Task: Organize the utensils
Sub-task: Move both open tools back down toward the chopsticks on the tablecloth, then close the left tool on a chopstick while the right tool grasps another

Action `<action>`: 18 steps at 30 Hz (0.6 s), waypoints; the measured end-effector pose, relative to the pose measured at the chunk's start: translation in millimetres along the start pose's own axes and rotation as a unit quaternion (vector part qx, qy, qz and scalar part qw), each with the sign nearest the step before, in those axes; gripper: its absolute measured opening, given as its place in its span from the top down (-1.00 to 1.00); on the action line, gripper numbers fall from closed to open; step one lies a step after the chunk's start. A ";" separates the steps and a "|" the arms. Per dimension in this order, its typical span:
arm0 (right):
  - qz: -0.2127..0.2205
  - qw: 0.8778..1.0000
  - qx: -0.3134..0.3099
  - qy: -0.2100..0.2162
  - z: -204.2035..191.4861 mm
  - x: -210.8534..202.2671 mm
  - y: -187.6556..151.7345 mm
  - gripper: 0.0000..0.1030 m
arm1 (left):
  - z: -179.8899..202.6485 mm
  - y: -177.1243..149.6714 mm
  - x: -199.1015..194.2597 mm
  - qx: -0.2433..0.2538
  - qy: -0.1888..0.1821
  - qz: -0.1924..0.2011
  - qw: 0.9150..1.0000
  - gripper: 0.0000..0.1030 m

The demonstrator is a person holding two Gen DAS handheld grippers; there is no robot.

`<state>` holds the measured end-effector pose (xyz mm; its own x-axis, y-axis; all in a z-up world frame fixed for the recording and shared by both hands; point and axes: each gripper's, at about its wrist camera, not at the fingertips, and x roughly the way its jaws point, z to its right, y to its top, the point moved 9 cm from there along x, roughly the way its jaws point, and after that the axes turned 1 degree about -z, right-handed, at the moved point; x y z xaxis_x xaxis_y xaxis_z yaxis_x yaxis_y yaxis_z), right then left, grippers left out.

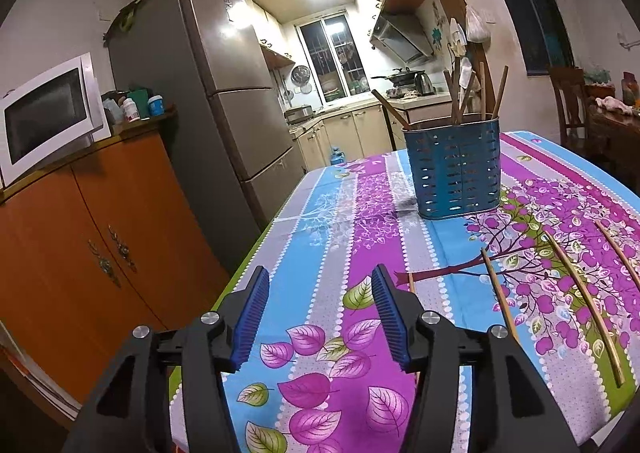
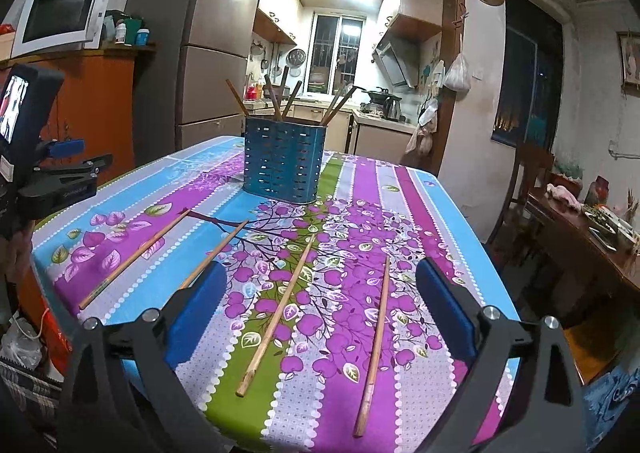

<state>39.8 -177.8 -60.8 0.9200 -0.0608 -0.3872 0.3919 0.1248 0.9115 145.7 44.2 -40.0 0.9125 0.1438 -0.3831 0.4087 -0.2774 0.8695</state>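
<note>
Nearest the right wrist camera, the right gripper (image 2: 318, 305) hangs low over the near edge of the worktop (image 2: 448, 189), its blue-padded jaws spread wide with nothing pinched. Between those jaws, flat on the flowered cloth, lie two loose bamboo chopsticks: one slanting on the green stripe (image 2: 276, 317) and one nearly straight on the purple stripe (image 2: 374, 349). Neither is touched by a pad. Further left on the cloth lie two more: a third bamboo chopstick (image 2: 214, 253), whose near end passes behind the gripper's left pad, and a fourth bamboo chopstick (image 2: 134, 259) on the blue and purple stripes, well apart from the gripper.

The left gripper (image 1: 320, 317) sits at the worktop's left corner, its ribbed blue pads (image 1: 252, 321) parted about halfway and empty (the same gripper shows from the side at the left edge of the right wrist view (image 2: 60, 157)). From its camera the loose chopsticks lie off to the right, none between its jaws.

Beyond the chopsticks, toward the middle of the worktop, stands the blue perforated metal utensil holder (image 2: 282, 163), upright, with several dark wooden chopsticks (image 2: 288, 99) leaning out of its top.

Behind the worktop are an orange wooden cabinet (image 1: 100, 221) bearing a white microwave (image 1: 46, 115), a grey refrigerator (image 1: 236, 93), and a lit kitchen.
</note>
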 end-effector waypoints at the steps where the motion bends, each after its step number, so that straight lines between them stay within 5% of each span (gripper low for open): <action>1: 0.004 1.000 0.000 -0.001 1.0 -1.5 0.0 -0.80 | 0.2 0.2 -0.5 -0.002 -0.004 0.001 1.000 -0.08; 8: 0.003 1.000 0.016 -0.016 18.9 -9.3 -14.1 -0.89 | 10.9 -19.7 -16.4 -0.024 -0.085 0.010 0.996 -0.35; 15: -0.043 0.998 0.053 -0.007 26.1 -12.9 -53.5 -0.89 | 45.0 -62.8 -48.8 0.008 -0.176 0.025 0.984 -0.35; 18: -0.053 0.998 0.030 0.002 10.1 -19.0 -68.1 -0.89 | 50.5 -82.1 -63.3 0.019 -0.184 0.034 0.982 -0.36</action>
<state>-4.4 -195.1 -114.1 0.8733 -0.0663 -0.4827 0.4863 0.0574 0.8719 55.3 9.8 -102.8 0.8795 -0.2278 -0.4178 0.3407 -0.3115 0.8871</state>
